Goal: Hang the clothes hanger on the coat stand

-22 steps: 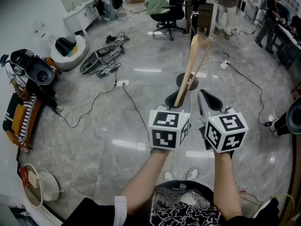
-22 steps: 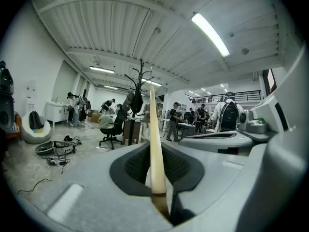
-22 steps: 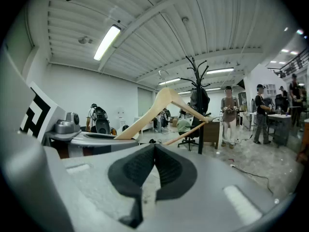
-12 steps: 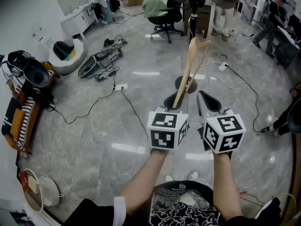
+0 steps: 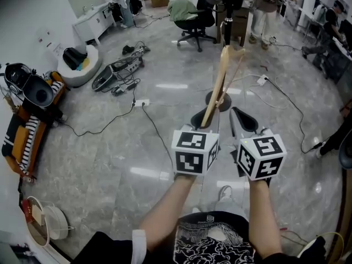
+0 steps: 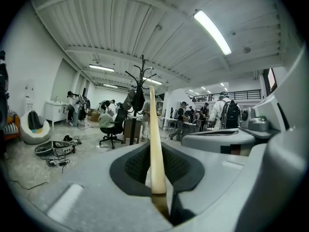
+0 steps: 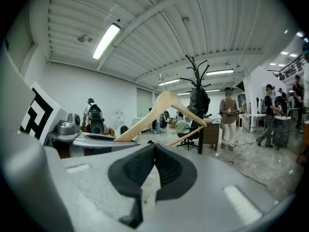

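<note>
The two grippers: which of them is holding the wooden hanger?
The left gripper: its fingers are shut on the wooden hanger. The right gripper is shut too, but on nothing.

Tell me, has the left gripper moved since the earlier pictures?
No, hardly. In the head view the left gripper, holding the hanger, keeps nearly the same gap to the coat stand base.

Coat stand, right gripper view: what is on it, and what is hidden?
A dark garment hangs on the coat stand, covering the pole's middle. The upper hooks show bare. The hanger is not on it yet.
</note>
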`<state>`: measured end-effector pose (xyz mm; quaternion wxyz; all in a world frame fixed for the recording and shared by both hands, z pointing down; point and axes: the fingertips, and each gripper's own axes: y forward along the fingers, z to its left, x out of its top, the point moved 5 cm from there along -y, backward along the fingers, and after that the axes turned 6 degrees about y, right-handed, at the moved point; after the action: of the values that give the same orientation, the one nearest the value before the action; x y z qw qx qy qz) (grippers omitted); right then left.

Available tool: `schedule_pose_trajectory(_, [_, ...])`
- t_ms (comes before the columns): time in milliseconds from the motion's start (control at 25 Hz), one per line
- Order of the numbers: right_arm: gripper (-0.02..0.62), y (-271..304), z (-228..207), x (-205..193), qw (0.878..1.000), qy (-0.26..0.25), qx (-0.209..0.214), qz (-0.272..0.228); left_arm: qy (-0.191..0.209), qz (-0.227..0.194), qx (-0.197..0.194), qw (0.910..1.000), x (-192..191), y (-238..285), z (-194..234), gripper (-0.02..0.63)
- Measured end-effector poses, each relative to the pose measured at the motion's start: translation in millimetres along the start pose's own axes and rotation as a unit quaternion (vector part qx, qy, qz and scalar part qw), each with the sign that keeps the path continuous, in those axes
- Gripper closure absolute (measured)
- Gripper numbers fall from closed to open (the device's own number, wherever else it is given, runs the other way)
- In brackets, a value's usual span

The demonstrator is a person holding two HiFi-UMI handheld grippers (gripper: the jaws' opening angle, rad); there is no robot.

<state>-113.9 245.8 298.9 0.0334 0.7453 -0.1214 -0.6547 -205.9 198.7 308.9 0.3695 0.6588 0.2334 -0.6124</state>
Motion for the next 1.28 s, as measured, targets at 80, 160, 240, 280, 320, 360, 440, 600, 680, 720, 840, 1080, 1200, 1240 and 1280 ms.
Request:
schedule_pose_trajectory(80, [0.595, 4, -5, -1, 1.000, 0.001, 0.003, 0.001, 0.001, 0.002, 0.003, 1.0000, 0, 6, 1, 0.555])
schedule_pose_trajectory(160, [0.595, 9, -14, 0, 1.000, 0.003, 0.007, 0.001, 0.003, 0.004, 0.008, 1.0000, 0, 15, 1, 0.555])
schedule_pose_trajectory(240, [0.595, 17, -27, 3, 1.000, 0.005, 0.015, 0.000, 0.008, 0.007, 0.015, 0.9998, 2, 30, -1, 0.555])
schedule_pose_trajectory(280, [0.595, 21, -34, 5, 1.000, 0.005, 0.020, 0.000, 0.010, 0.008, 0.019, 0.9997, 4, 38, -3, 0.555])
schedule_pose_trajectory(320, [0.595, 25, -42, 7, 1.000, 0.004, 0.025, 0.000, 0.012, 0.009, 0.022, 0.9997, 6, 46, -4, 0.555])
schedule_pose_trajectory(360, [0.595, 28, -50, 9, 1.000, 0.003, 0.029, 0.000, 0.012, 0.010, 0.024, 0.9996, 8, 55, -6, 0.555])
schedule_pose_trajectory(440, [0.595, 36, -68, 13, 0.999, 0.003, 0.036, 0.002, 0.012, 0.012, 0.030, 0.9994, 13, 73, -9, 0.555])
schedule_pose_trajectory(600, [0.595, 51, -100, 21, 0.999, 0.001, 0.050, 0.003, 0.014, 0.014, 0.042, 0.9989, 22, 106, -15, 0.555])
schedule_pose_trajectory(680, [0.595, 57, -115, 25, 0.998, -0.001, 0.057, 0.003, 0.010, 0.016, 0.048, 0.9987, 25, 121, -18, 0.555])
schedule_pose_trajectory(720, [0.595, 59, -122, 26, 0.998, -0.001, 0.061, 0.004, 0.009, 0.017, 0.050, 0.9986, 26, 129, -20, 0.555])
schedule_pose_trajectory(840, [0.595, 65, -145, 30, 0.998, -0.001, 0.068, 0.007, 0.010, 0.022, 0.060, 0.9979, 28, 149, -27, 0.555])
schedule_pose_trajectory(1080, [0.595, 77, -183, 37, 0.996, 0.003, 0.086, 0.013, 0.013, 0.035, 0.081, 0.9960, 31, 184, -40, 0.555])
schedule_pose_trajectory(1200, [0.595, 80, -198, 39, 0.995, 0.003, 0.097, 0.014, 0.013, 0.038, 0.093, 0.9949, 33, 198, -46, 0.555])
schedule_pose_trajectory(1240, [0.595, 81, -203, 40, 0.995, 0.003, 0.100, 0.014, 0.013, 0.039, 0.096, 0.9945, 33, 202, -47, 0.555])
schedule_pose_trajectory(1280, [0.595, 82, -207, 40, 0.995, 0.003, 0.103, 0.013, 0.013, 0.041, 0.099, 0.9941, 33, 206, -49, 0.555])
